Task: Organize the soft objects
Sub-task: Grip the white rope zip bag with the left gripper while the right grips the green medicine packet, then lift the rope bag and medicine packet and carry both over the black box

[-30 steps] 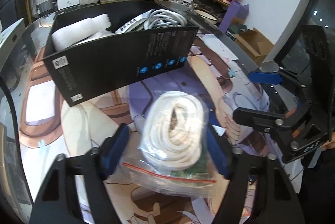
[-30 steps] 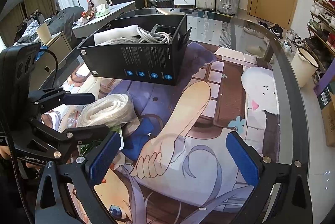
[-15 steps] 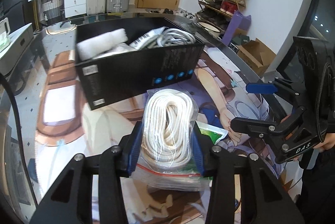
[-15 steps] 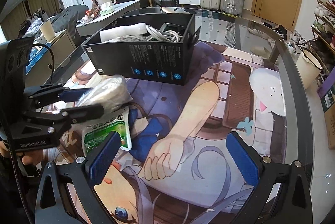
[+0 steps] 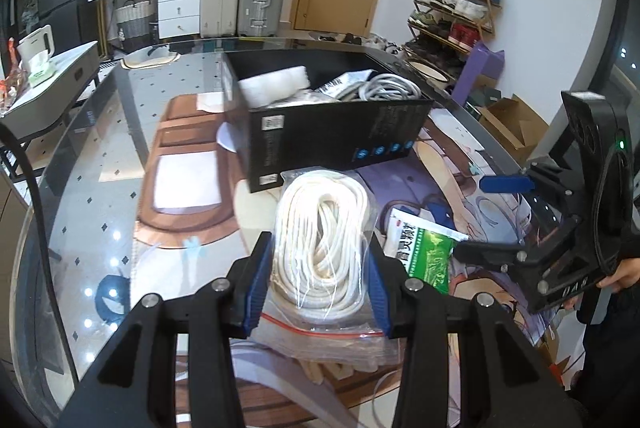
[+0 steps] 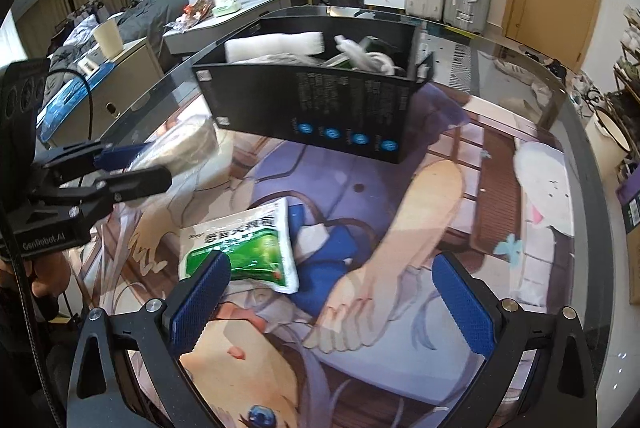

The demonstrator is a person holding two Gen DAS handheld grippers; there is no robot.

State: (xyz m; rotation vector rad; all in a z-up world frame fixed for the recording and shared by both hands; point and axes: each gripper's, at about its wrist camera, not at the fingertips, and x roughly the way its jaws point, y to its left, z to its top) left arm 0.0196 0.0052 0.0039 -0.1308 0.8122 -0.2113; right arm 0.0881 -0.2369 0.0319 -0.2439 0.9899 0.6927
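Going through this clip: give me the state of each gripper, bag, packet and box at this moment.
Left gripper: shut on bag of white rope.
Bag of white rope: held off the mat.
Right gripper: open, holding nothing.
Green-and-white packet: flat on the mat.
Black box: open-topped, partly filled.

In the right wrist view the bag of rope (image 6: 192, 152) is a motion-smeared blur behind the left hand-held gripper (image 6: 132, 164). The green packet (image 6: 244, 248) is partly covered by a blue pad, its print too small to read. The black box (image 5: 336, 132) wall hides its lower contents
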